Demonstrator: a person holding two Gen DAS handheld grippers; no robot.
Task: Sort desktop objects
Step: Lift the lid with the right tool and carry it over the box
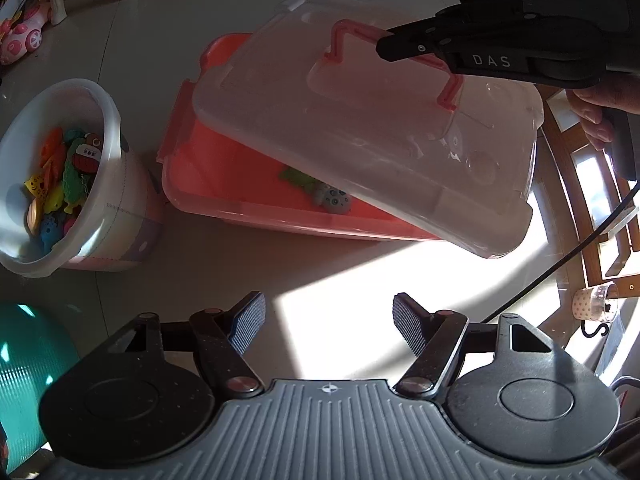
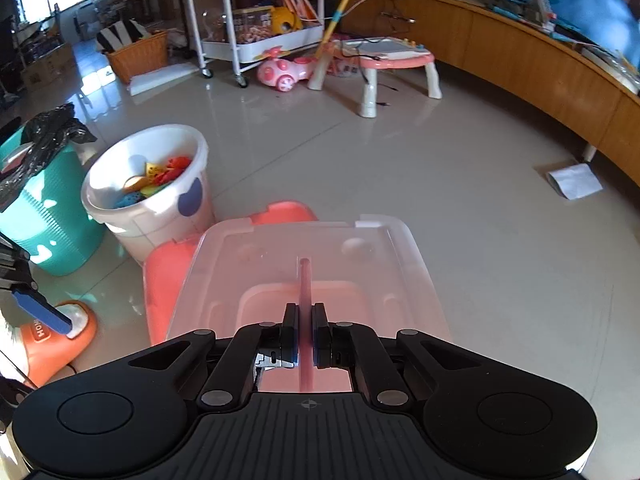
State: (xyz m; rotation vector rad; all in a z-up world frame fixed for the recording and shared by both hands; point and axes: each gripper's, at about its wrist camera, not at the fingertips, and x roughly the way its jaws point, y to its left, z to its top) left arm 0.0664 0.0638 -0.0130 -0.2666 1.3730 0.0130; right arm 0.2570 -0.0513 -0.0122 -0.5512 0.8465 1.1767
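The right gripper (image 2: 306,334) is clenched on the thin pink handle (image 2: 305,280) of a translucent storage-box lid (image 2: 360,264), its two black pads pressing the handle's bar from either side. The lid hangs tilted from that grip above an open pink storage box (image 1: 224,168), covering most of the box while leaving the box's near left corner exposed. In that exposed part, beyond the left gripper's fingertips, a green toy (image 1: 296,178) and a grey spotted toy (image 1: 332,198) lie on the box floor.

The left gripper (image 1: 328,320) hovers with its jaws spread apart and nothing between them, over a sunlit patch of pale tiled floor (image 1: 240,264) just short of the box. Ahead and to the left of it stands a white bucket (image 1: 116,200) filled with colourful toy fish and other small figures; the bucket sits just beside the box. A teal ribbed basket (image 1: 24,380) shows at the left gripper's lower left.

From the right gripper's view, a person's foot in an orange slipper (image 2: 60,340) rests on the floor to the left, and a pink toddler table (image 2: 392,60) and a pink ride-on toy (image 2: 286,72) stand well beyond the lid.
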